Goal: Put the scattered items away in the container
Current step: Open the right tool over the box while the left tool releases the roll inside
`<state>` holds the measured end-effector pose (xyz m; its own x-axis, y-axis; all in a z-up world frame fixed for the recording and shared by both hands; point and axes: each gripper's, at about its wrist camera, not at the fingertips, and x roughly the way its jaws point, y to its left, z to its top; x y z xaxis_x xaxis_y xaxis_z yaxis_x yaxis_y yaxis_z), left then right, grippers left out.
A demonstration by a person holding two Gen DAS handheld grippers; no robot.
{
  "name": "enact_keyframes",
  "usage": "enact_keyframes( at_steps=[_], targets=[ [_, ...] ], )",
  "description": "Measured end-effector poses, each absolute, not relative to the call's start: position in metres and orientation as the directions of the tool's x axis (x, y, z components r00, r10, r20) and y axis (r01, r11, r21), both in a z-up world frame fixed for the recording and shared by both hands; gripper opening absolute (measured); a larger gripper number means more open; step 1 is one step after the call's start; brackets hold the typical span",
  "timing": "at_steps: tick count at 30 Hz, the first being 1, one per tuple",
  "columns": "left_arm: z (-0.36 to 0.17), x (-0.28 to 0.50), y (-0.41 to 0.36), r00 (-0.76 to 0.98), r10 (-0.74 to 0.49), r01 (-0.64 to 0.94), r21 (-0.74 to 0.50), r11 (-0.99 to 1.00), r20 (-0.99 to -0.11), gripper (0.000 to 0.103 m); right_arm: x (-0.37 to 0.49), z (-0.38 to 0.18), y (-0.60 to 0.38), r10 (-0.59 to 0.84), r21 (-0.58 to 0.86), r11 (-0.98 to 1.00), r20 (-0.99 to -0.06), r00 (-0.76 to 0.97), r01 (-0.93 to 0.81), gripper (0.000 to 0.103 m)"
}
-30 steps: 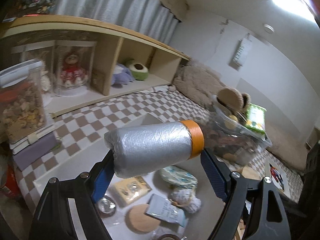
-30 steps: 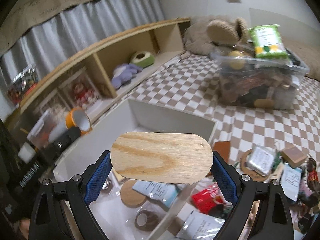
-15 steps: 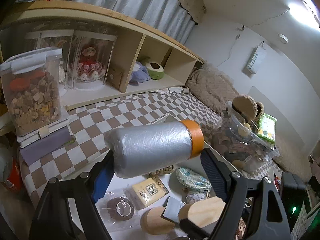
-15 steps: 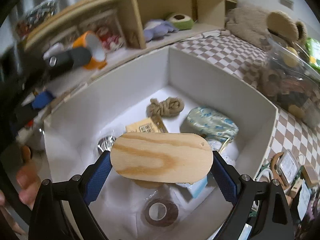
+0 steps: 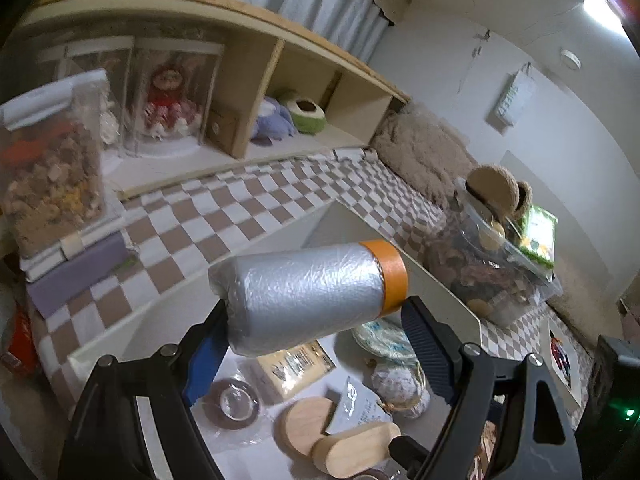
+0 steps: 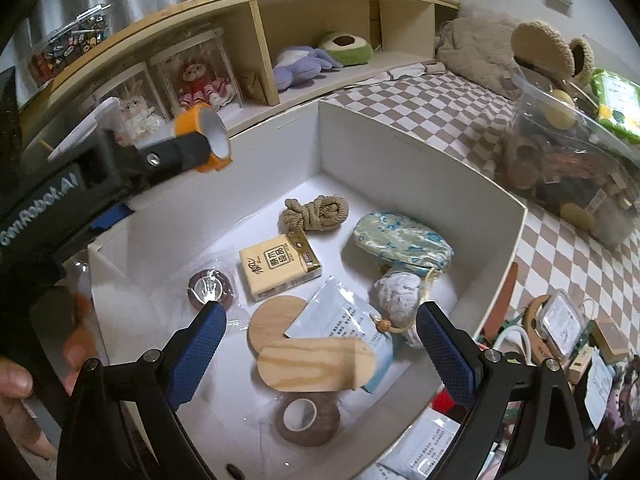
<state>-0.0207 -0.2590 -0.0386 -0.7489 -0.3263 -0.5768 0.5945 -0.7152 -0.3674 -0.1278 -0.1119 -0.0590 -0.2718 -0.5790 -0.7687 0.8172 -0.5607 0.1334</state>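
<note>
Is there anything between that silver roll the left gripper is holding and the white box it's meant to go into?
Nothing visible: the silver roll hangs in the left gripper above the open white box, no lid.

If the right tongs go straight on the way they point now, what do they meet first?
Most likely the oval wooden board lying in the white box, directly between the open right tongs. Depth is unclear, but nothing seems to be in the way.
</note>
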Motion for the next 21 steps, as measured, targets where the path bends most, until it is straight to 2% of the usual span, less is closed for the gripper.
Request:
enact_keyframes(
  at_steps=[4, 6, 8, 21],
  targets=[
    [-0.042, -0.032, -0.25, -0.747, -0.302, 0.576, -0.349, -0.739, -0.593, 0.085, -0.129, -0.058, -0.109, -0.583, 0.148, -0.566, -0.767, -0.267, 0.811, 0.096],
    [-0.043, -0.033, -0.249, -0.746, -0.296, 0.577, -0.358, -0.735, -0.596, 0.097, -0.128, -0.058, -0.107, -0.583, 0.144, -0.564, -0.767, -0.268, 0.813, 0.096],
    [-0.042, -0.033, -0.247, -0.742, -0.307, 0.584, -0.35, -0.732, -0.596, 0.102, -0.128, -0.058, -0.107, -0.582, 0.14, -0.562, -0.767, -0.27, 0.815, 0.096],
    [-0.038, -0.032, -0.247, -0.744, -0.313, 0.586, -0.352, -0.729, -0.59, 0.102, -0.132, -0.057, -0.102, -0.589, 0.151, -0.571, -0.76, -0.275, 0.807, 0.096]
  ],
)
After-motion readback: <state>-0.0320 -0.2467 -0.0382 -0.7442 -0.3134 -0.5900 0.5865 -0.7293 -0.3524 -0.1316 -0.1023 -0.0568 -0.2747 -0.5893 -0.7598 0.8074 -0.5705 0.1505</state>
